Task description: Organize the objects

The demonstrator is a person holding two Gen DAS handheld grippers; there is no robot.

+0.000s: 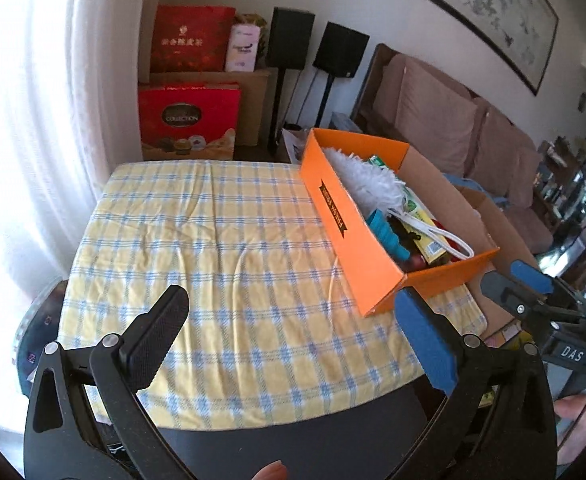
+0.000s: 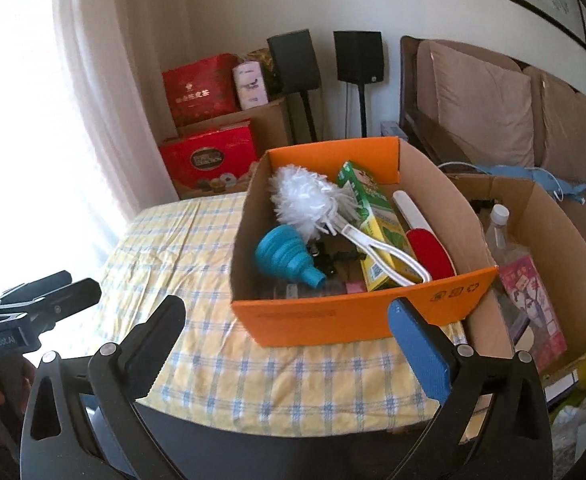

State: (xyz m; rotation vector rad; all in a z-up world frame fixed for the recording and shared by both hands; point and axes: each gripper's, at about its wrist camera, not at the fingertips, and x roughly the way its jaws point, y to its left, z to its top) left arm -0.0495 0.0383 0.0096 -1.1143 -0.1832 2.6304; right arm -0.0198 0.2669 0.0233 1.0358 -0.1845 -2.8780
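Note:
An orange cardboard box (image 2: 325, 316) stands on the right side of a table with a yellow checked cloth (image 1: 221, 248); it also shows in the left wrist view (image 1: 357, 232). Inside lie a white fluffy duster (image 2: 305, 196), a teal collapsible funnel (image 2: 289, 256), a green carton (image 2: 377, 224) and a red and white brush (image 2: 425, 244). My left gripper (image 1: 293, 320) is open and empty above the cloth's near part. My right gripper (image 2: 289, 328) is open and empty just in front of the box.
A brown carton (image 2: 553, 232) with a plastic bottle (image 2: 497, 224) and a pink packet stands right of the table. Red gift boxes (image 1: 189, 120) and two black speakers (image 1: 317, 44) stand behind. A sofa (image 2: 493, 112) lines the right wall. A curtain hangs left.

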